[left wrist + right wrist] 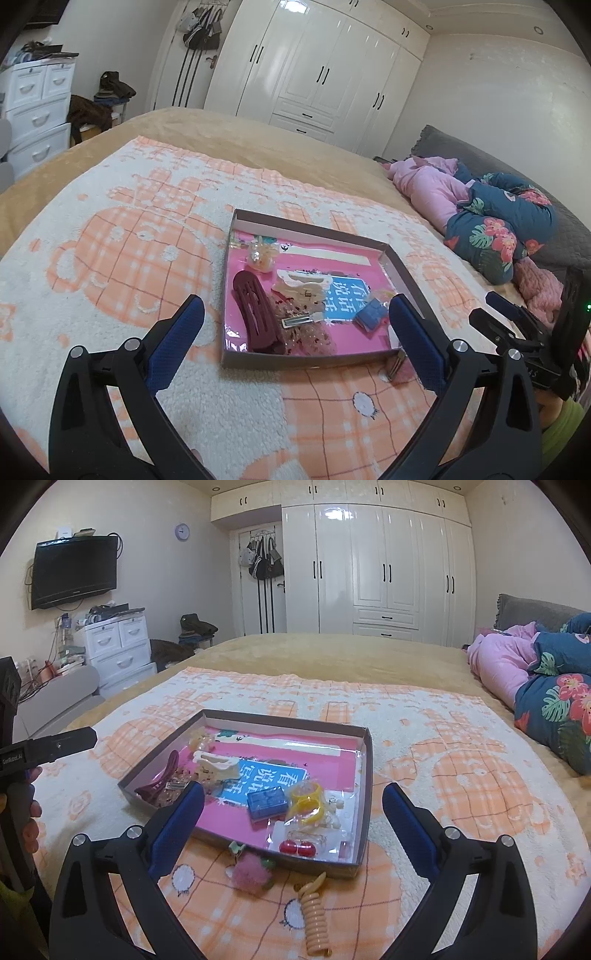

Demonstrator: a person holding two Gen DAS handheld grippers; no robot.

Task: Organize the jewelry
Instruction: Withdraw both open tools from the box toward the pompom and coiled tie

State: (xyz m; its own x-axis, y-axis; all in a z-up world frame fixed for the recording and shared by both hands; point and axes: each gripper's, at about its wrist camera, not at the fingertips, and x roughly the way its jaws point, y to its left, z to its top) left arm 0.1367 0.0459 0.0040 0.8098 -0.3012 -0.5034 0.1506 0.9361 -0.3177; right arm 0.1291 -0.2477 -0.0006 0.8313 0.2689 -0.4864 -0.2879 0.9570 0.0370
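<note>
A shallow brown box point(402, 273) point(365, 782) with a pink floor lies on the blanket and holds hair clips and trinkets: a dark red clip point(256, 312) point(159, 779), a cream clip point(301, 282), a blue block point(267, 803), yellow rings point(308, 801), red bead earrings point(297, 847). Outside its near wall lie a pink pom-pom clip point(251, 873) and a peach coil hair tie point(314, 915). My left gripper point(295, 314) is open above the box's near end, nothing between the fingers. My right gripper point(293, 805) is open too, empty, over the box's near right part.
The box sits on an orange-and-white blanket point(461, 760) spread over a bed. Pink and floral bedding point(554, 698) is piled at the right. The other gripper's body point(48, 749) shows at the left edge of the right wrist view. Wardrobes stand behind.
</note>
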